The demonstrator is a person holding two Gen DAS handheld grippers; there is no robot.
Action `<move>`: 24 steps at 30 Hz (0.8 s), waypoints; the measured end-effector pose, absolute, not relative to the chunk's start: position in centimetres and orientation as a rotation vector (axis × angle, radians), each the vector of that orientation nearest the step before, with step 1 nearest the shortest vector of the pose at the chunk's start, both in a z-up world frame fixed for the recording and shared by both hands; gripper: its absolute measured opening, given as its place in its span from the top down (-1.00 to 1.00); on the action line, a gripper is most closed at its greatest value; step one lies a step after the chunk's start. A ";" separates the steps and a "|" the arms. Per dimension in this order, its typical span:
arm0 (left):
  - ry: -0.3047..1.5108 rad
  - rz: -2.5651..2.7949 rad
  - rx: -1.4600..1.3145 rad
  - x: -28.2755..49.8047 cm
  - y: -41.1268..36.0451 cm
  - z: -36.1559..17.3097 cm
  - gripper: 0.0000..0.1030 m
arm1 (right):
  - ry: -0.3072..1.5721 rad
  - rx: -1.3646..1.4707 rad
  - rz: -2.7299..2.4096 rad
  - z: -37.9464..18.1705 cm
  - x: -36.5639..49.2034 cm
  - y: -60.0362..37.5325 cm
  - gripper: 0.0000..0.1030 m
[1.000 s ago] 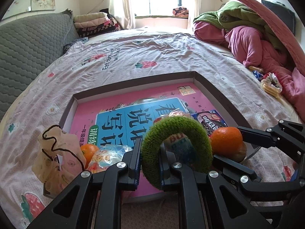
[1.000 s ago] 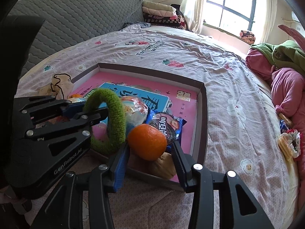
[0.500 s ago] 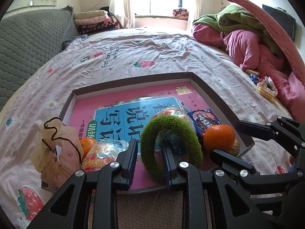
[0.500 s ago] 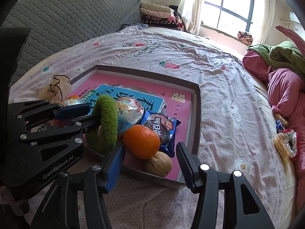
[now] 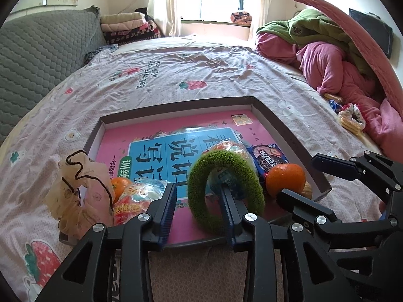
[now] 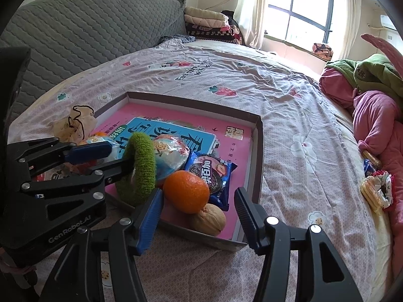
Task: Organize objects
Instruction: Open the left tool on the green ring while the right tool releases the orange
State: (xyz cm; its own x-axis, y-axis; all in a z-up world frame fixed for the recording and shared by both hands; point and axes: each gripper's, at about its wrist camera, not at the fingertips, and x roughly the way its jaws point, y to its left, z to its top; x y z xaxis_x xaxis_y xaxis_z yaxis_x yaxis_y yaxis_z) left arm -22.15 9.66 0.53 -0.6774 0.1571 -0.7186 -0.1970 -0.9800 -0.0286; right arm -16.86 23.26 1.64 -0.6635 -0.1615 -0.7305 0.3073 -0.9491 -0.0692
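Green fuzzy ring (image 5: pixel 226 188) standing on edge in the shallow tray (image 5: pixel 282 123) on the bed (image 5: pixel 176 75).
Left gripper (image 5: pixel 199 201) opening, one finger threaded through the ring's hole, the other clear of it, nothing clamped. Right gripper (image 6: pixel 199 209) opening too, jaws either side of the orange (image 6: pixel 186 191) without pressing it, walnut (image 6: pixel 209 219) touching the fruit at the near edge. Biscuit packet (image 6: pixel 211 176), wrapped snack (image 6: pixel 168 153), second orange (image 5: pixel 119 185) and pink book (image 5: pixel 176 138) also inside. Beige scrunchie (image 5: pixel 78 191) draped over the near left corner.
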 end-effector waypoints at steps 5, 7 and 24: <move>0.066 2.718 -1.148 -21.9 9.5 0.9 0.30 | 0.259 1.138 -2.635 1.6 -16.9 23.4 -0.18; 0.061 2.720 -1.144 -21.7 9.3 1.1 0.29 | 0.267 1.139 -2.634 1.6 -16.9 23.3 -0.18; 0.041 2.743 -1.115 -20.7 8.0 2.5 0.18 | 0.277 1.100 -2.636 2.0 -16.9 22.8 -0.20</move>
State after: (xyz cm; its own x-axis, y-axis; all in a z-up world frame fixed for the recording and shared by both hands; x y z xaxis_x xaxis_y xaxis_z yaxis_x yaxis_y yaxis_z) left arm -20.72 8.03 2.50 -0.7025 0.1560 -0.6944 -0.1766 -0.9834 -0.0422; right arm -16.87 22.83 1.96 -0.6749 -0.1741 -0.7171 0.3193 -0.9450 -0.0710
